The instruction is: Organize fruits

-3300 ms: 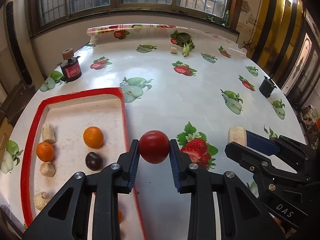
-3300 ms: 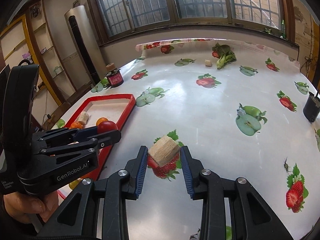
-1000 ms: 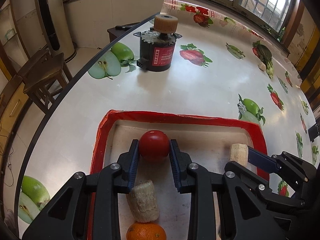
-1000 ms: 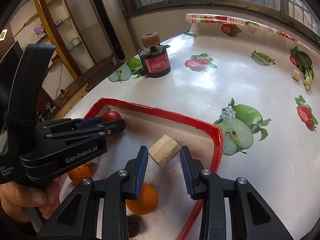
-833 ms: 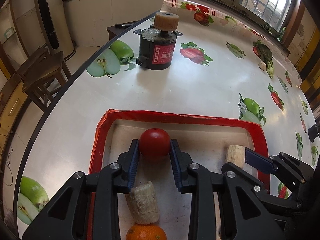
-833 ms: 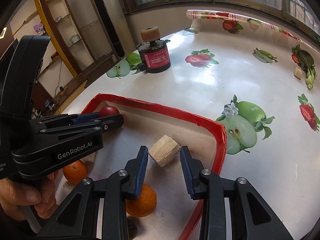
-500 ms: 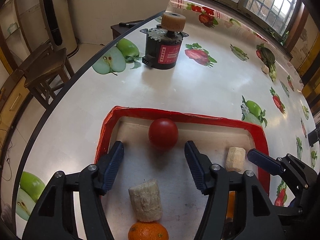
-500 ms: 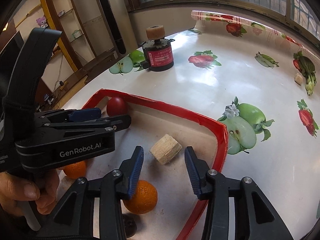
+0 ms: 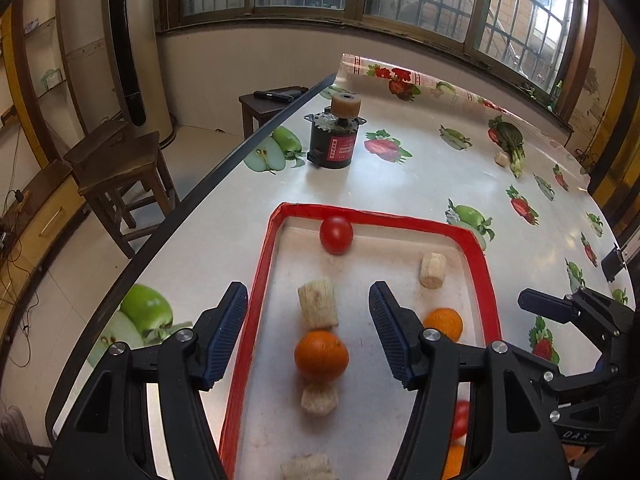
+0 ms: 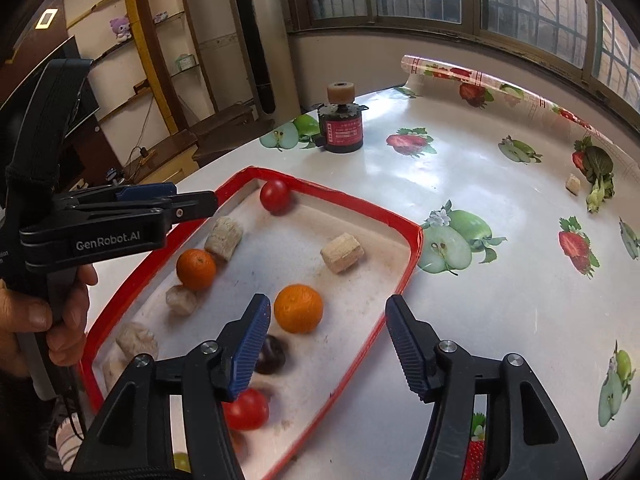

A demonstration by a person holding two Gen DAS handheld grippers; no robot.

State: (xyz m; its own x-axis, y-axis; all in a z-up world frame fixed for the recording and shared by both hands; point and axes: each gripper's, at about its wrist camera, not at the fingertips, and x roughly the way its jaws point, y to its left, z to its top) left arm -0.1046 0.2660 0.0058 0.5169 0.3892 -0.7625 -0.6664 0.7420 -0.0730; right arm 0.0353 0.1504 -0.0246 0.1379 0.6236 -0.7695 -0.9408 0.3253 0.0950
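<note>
Right wrist view: left gripper (image 10: 176, 200) reads "GenRobot.AI", jaws spread, empty; right gripper (image 10: 326, 334) jaws opening, empty.

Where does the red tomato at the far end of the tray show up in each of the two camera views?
Left wrist view: the red tomato sits just above centre, against the far rim of the red tray.
Right wrist view: the same tomato is upper left of centre, in the tray's far corner.
Shared landmark: the black motor with a red label, on the table beyond the tray.
</note>
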